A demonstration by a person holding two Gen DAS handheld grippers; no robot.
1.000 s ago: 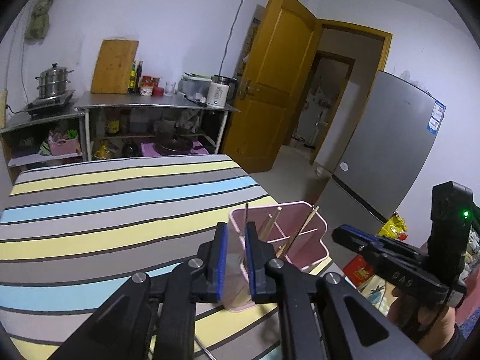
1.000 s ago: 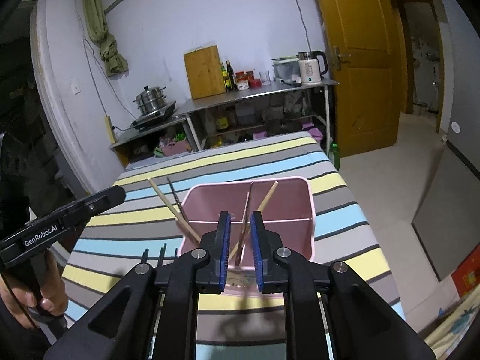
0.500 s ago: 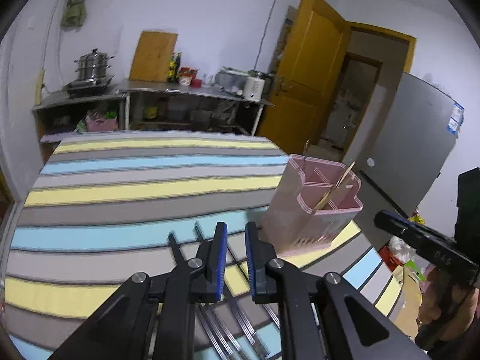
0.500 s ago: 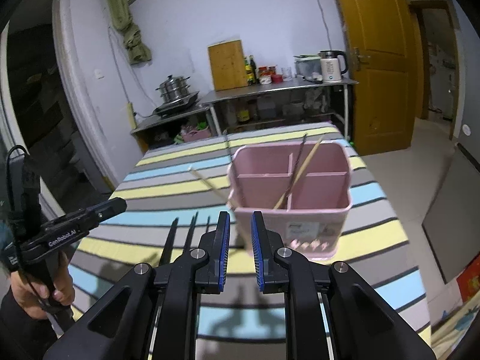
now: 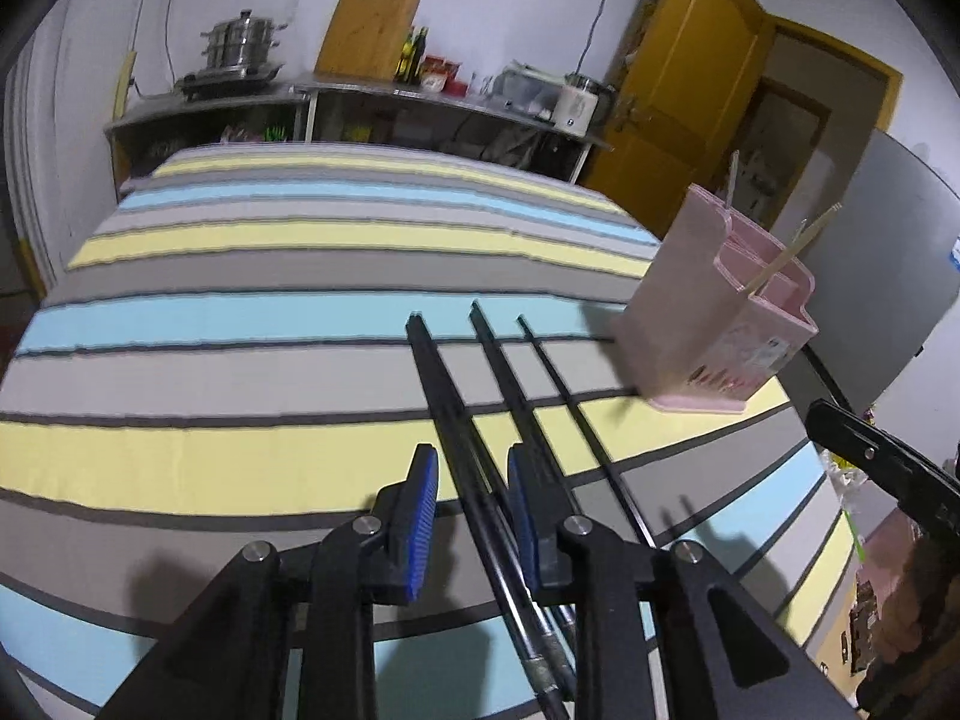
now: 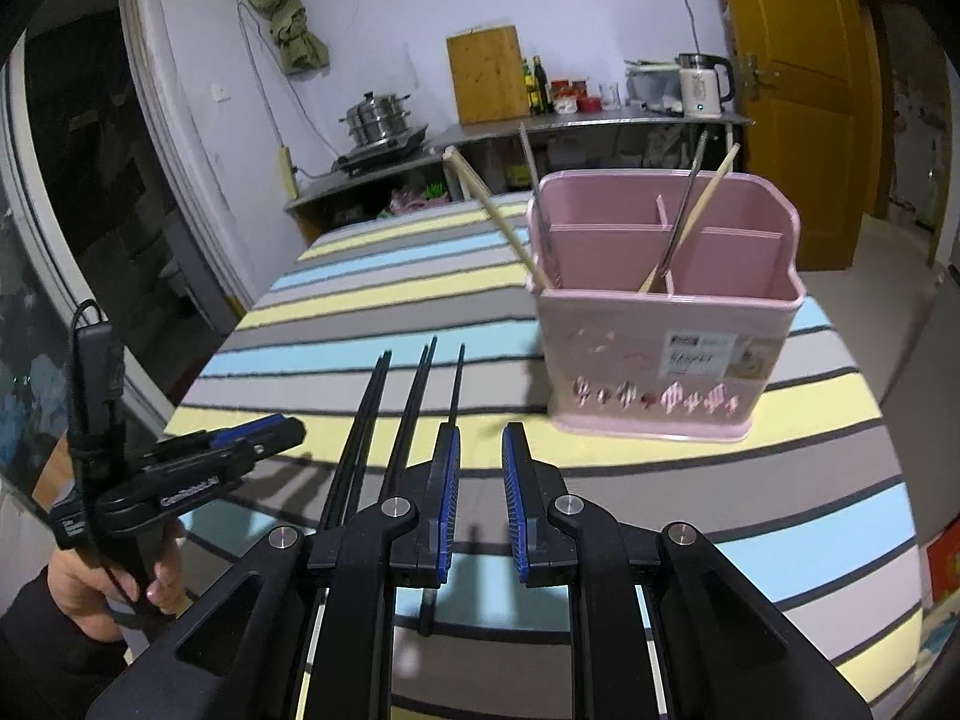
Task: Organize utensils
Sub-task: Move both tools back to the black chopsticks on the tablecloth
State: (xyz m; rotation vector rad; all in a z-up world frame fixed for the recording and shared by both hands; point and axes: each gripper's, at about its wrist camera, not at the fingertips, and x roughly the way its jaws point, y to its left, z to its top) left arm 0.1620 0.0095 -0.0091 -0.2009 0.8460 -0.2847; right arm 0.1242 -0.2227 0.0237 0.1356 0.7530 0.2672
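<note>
A pink utensil holder stands on the striped table and holds wooden and metal chopsticks in its compartments. It also shows in the left wrist view at the right. Several black chopsticks lie side by side on the cloth; they also show in the right wrist view. My left gripper is open, its jaws on either side of a black chopstick just above the cloth. My right gripper is open and empty, in front of the holder.
A metal shelf unit with a pot, a cutting board, bottles and a kettle stands against the far wall. A yellow door and a grey fridge are at the right. The table's right edge is near the holder.
Both grippers have pulled back from the pink holder, tilted down toward the table and opened. The left one now straddles a black chopstick.
</note>
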